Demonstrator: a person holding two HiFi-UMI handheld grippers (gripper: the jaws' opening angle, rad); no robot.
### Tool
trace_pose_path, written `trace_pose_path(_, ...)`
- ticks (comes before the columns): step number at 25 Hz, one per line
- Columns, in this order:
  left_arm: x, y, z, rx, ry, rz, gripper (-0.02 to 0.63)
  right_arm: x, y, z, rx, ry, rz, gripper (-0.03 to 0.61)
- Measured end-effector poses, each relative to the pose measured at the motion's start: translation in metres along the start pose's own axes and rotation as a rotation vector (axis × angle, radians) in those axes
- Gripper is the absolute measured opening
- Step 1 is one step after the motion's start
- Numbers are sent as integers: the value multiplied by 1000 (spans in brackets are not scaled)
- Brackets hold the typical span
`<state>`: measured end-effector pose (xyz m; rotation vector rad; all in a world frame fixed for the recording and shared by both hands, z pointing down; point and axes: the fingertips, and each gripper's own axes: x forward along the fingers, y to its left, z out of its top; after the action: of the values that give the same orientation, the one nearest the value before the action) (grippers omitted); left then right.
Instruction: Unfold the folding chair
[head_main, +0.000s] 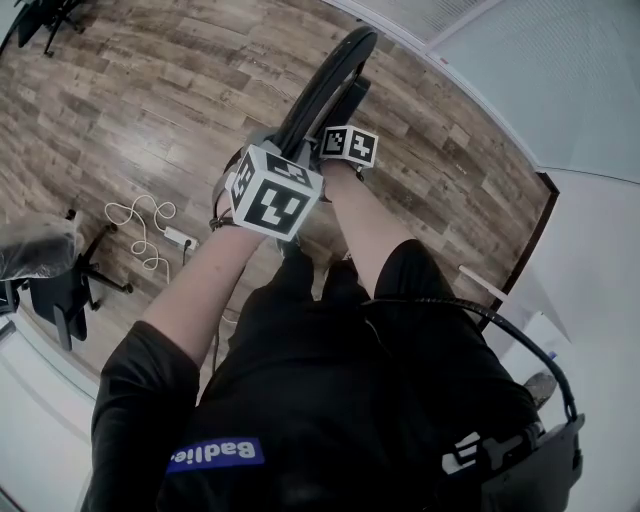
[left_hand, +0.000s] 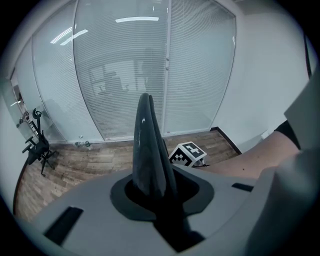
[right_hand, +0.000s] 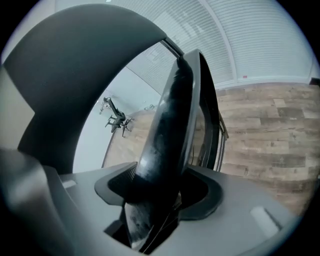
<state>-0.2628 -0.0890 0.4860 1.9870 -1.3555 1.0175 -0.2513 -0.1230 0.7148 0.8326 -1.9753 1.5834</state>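
The folding chair (head_main: 330, 85) is black, folded flat and seen edge-on, rising from between my two hands over the wooden floor. My left gripper (head_main: 272, 192), with its marker cube on top, is shut on the chair's near edge. In the left gripper view that dark edge (left_hand: 148, 145) stands up out of the left gripper (left_hand: 152, 192). My right gripper (head_main: 348, 146) sits just right of it, further along the frame. In the right gripper view a scuffed black panel (right_hand: 167, 130) fills the gap of the right gripper (right_hand: 155, 200), with the chair's tubes (right_hand: 212, 130) behind it.
An office chair (head_main: 55, 270) stands at the left, with a white power strip and coiled cable (head_main: 150, 228) on the floor beside it. A glass wall with blinds (left_hand: 125, 65) is ahead. A black cable (head_main: 500, 330) runs across the person's lap.
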Motion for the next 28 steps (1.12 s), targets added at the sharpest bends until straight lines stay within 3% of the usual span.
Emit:
trace_pose_path(14, 5, -6, -1, -9, 8, -11, 78, -41, -36, -10, -9, -5, 53, 222)
trace_pose_path(19, 10, -7, -8, -43, 23, -19, 78, -64, -71, -18, -20, 1, 45, 192)
trace_pose_path(28, 26, -23, -10, -66, 27, -50, 78, -101, -137, -27, 71, -84, 108, 160)
